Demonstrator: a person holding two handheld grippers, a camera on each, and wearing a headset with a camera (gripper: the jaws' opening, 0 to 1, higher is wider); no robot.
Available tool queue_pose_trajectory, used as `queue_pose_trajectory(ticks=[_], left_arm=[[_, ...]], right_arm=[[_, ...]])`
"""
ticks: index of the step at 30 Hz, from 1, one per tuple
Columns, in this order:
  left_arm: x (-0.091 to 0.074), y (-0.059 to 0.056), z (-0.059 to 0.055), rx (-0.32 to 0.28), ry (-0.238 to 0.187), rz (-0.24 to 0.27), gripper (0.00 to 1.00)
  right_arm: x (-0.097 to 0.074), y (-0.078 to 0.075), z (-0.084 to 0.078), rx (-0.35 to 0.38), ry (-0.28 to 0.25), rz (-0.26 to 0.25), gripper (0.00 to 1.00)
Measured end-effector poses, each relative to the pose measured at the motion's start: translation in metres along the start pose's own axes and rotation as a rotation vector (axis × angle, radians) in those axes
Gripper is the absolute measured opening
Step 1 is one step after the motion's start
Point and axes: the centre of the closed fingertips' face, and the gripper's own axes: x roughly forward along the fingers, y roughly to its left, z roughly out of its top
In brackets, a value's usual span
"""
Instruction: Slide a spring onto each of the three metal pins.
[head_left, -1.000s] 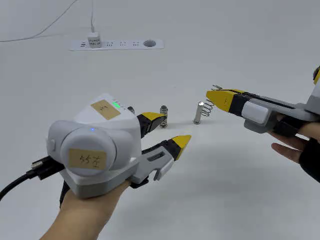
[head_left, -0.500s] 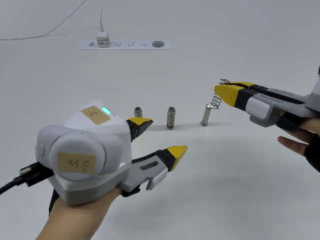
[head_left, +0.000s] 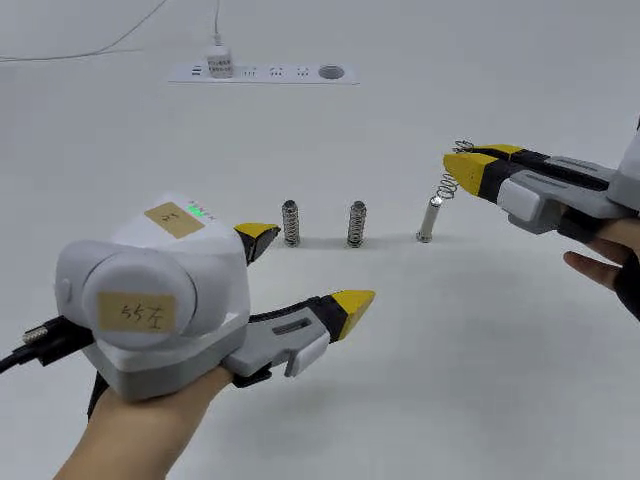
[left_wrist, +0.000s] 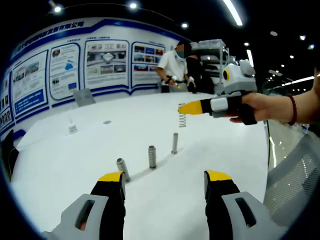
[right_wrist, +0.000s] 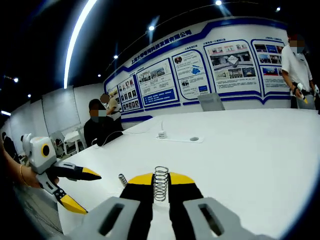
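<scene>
**Right gripper** (head_left: 460, 162): jaws closed on one spring (head_left: 447, 186). The spring is a thin, bright steel wire coil, open-wound, clamped crosswise so that it projects above and below the yellow tips.

**Bare pin** (head_left: 428, 218): smooth grey metal cylinder, upright, just below the right jaw tips and under the spring's lower end. Contact cannot be confirmed.

**Left gripper** (head_left: 306, 268): jaws wide apart. Pointed yellow tips on black and grey plastic fingers.

**Near loaded pin** (head_left: 291, 222): just ahead of one left jaw tip, upright, wrapped in a ribbed coil.

**Middle loaded pin** (head_left: 356, 224): further ahead, same finish.

**Workbench** (head_left: 480, 380): matte white, flat.
</scene>
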Motion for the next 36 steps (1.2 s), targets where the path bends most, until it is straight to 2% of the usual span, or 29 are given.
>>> queue_pose_trajectory(ticks=[8, 20, 31, 36], left_arm=[[0.0, 0.002, -0.004, -0.021, 0.003, 0.004, 0.7], [0.0, 0.001, -0.008, -0.026, 0.02, -0.001, 0.79], [0.0, 0.0, -0.01, -0.033, 0.026, -0.003, 0.8], [0.0, 0.0, -0.01, -0.041, 0.028, -0.001, 0.8]], right_arm=[[0.01, -0.012, -0.006, 0.007, 0.008, -0.023, 0.11], [0.018, -0.022, -0.019, -0.008, 0.029, -0.05, 0.11], [0.017, -0.02, -0.026, -0.012, 0.042, -0.051, 0.11], [0.017, -0.017, -0.026, -0.041, 0.044, -0.057, 0.11]])
